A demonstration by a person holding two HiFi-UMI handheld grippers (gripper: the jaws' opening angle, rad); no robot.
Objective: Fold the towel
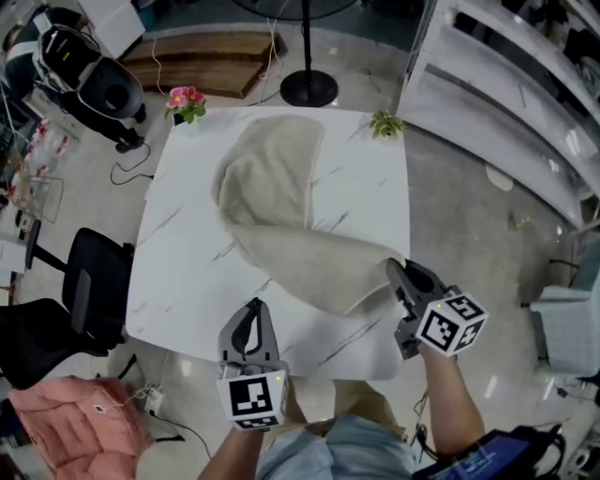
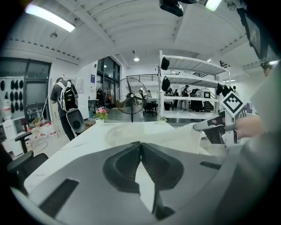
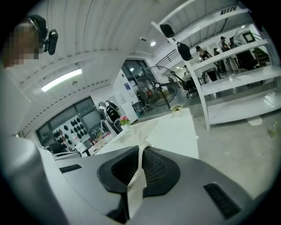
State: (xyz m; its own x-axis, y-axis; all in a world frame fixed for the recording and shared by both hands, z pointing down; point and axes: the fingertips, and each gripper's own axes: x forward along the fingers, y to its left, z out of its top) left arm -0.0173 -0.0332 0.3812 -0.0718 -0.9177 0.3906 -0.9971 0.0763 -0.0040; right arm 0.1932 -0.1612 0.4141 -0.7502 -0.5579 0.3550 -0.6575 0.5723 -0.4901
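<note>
Pinching the near right corner of the towel [image 1: 281,202] lying on the white table [image 1: 183,262], the right gripper [image 1: 397,272] held it; the left gripper [image 1: 253,307] was closed, apparently empty.

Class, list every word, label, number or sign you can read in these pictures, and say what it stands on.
No text here can be read.
The left cube on the left tool: black-and-white marker pattern, no letters.
The right cube on the right tool: the same.
The blue wall sign: too small to read.
Dark marks on the shelf beam: too blurred to read.
</note>
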